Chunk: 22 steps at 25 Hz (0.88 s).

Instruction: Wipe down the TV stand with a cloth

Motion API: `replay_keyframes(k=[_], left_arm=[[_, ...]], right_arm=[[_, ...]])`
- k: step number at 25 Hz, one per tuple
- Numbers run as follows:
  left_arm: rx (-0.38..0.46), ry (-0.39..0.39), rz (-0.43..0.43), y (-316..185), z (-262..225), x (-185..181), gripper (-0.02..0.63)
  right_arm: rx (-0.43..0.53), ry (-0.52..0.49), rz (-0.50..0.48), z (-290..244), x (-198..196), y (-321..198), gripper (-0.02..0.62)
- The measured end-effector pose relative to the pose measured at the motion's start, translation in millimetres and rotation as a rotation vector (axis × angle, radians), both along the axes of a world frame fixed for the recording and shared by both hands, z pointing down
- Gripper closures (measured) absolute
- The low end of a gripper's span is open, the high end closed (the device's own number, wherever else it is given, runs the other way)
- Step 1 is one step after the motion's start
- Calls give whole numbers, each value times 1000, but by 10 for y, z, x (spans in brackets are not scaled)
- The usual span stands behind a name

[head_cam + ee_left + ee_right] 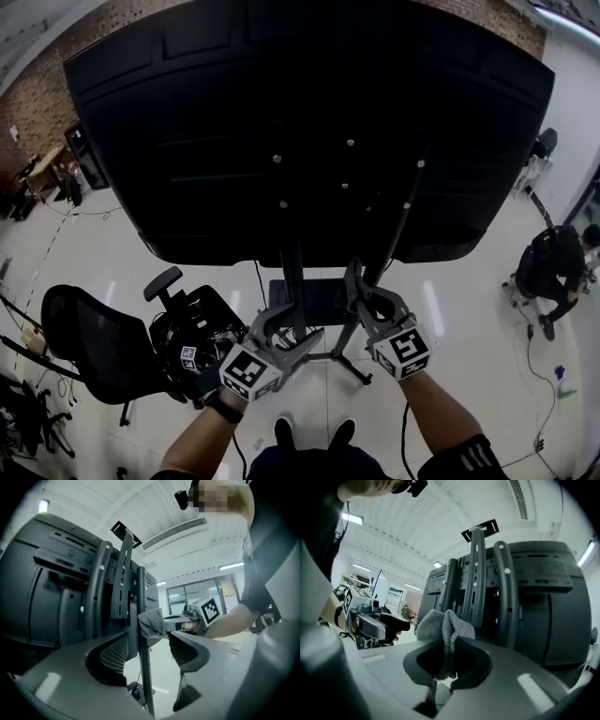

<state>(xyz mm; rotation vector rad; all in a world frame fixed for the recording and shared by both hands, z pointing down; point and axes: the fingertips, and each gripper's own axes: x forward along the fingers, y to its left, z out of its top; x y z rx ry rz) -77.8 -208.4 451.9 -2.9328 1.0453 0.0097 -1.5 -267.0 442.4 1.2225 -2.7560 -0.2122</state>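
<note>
The TV stand (292,272) is a frame of black metal uprights, round tubes and flat perforated rails, carrying a large black television (309,122) whose ribbed plastic back fills the head view. A soft, nubbly grey cloth (444,623) is folded into a ridge and pinched in the right gripper (446,656), whose smooth grey plastic jaws are closed tight on the fold. The bunched end of the cloth (151,623) lies against one thin upright of the stand (123,583).

The left gripper (150,651) has its jaws well apart, their ribbed black inner pads facing each other. A slim black pole of the stand runs up between them (whether it touches either pad cannot be told), and they grip nothing.

In the head view both forearms reach forward from the bottom edge, the left gripper (291,333) low and tilted right, the right gripper (361,291) slightly higher, near the central post. A black mesh office chair (94,347) stands to the left on the glossy pale floor (469,319).
</note>
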Motion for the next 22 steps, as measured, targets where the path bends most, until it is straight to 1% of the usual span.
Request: replay_keyframes(k=[7, 10, 16, 20, 22], left_arm=[[144, 45, -34, 113, -923, -323, 305], [199, 41, -41, 162, -1273, -403, 305], [331, 3, -46, 257, -1903, -533, 305], [382, 8, -59, 278, -2263, -637, 305], [398, 13, -65, 266, -2379, -688, 305]], right_arm=[[154, -51, -83, -1264, -388, 114, 571], [185, -67, -101, -1672, -523, 106, 569], [245, -81, -116, -2304, -772, -29, 571], [265, -72, -128, -2603, -934, -135, 570], [257, -58, -133, -2689, -1032, -231, 569]])
